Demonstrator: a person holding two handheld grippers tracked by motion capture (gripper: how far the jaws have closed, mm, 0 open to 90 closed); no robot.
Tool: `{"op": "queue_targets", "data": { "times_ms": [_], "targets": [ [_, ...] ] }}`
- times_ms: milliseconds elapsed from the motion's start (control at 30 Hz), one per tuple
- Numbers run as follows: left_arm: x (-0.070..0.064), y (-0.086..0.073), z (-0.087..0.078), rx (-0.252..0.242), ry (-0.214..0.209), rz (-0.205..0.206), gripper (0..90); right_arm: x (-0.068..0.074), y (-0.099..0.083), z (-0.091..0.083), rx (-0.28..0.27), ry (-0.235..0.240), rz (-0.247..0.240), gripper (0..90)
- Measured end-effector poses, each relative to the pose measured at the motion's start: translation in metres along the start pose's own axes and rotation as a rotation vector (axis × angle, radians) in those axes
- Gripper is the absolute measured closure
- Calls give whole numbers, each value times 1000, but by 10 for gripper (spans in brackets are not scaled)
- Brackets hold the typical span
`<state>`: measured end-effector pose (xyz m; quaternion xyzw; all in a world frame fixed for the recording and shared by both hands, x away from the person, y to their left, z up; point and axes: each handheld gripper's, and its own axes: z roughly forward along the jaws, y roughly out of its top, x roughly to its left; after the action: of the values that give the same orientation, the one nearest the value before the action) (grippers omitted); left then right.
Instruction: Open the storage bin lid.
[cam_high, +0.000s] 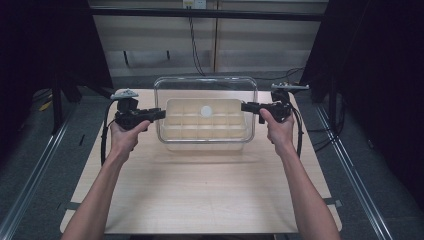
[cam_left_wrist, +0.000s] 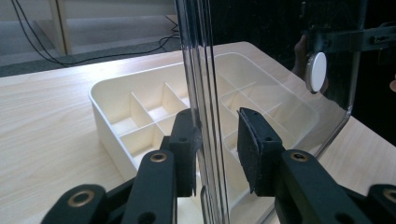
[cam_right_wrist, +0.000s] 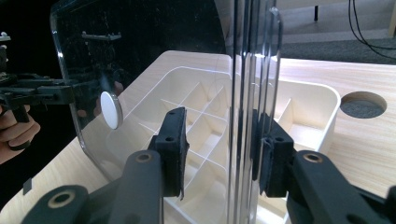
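The clear lid (cam_high: 205, 107) stands on edge above the cream divided tray (cam_high: 172, 131), its long axis running 9 to 3 o'clock across the table (cam_high: 200, 190). The tray sits at the table's 12 o'clock half.

Near: both forearms enter from 6 o'clock, roughly symmetrical. The left hand (cam_high: 126, 136) and the right hand (cam_high: 280, 131) are equally close to the lid, one at each short edge.

Mid: the left gripper (cam_high: 159, 114) points toward 3 o'clock and the right gripper (cam_high: 246, 106) toward 9 o'clock. In each gripper view the lid edge lies between the jaws. One jaw of each touches or nearly touches the plastic; the other stands off with a visible gap. Judged: jaws apart, not clamped.

Far: a white round knob (cam_high: 206, 110) sits at the lid's centre, between both grippers.

Judged: lifting requires both pairs to close together on the edges.
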<state>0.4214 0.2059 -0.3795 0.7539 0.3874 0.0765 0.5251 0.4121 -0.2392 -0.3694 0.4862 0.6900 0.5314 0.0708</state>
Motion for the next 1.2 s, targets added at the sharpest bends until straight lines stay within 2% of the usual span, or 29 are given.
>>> {"op": "queue_targets", "data": {
  "times_ms": [67, 100, 300, 433, 767, 867, 933, 1200],
  "targets": [
    [-3, -2, -1, -7, -16, -11, 689, 1, -1, -3, -8, -1, -6, 602],
    [-4, -4, -2, -3, -16, 2, 691, 2, -1, -6, -5, -1, -11, 602],
    [-6, -6, -4, -13, -26, -15, 697, 7, -6, -13, -10, 2, -15, 611],
    [-9, -8, -6, -4, -37, -9, 698, 6, -10, -15, -10, -2, -15, 607],
    [-16, -18, -12, 19, -44, 0, 698, 12, -20, -21, -3, -3, -9, 607],
    [-18, -20, -12, 26, -30, 5, 696, 13, -23, -22, -4, -4, -8, 607],
    [-18, -23, -14, 21, -34, -1, 695, 15, -27, -22, 0, -3, -2, 611],
    [-25, -24, -20, 29, -38, 12, 696, 18, -36, -27, -11, 10, 9, 611]
  ]
}}
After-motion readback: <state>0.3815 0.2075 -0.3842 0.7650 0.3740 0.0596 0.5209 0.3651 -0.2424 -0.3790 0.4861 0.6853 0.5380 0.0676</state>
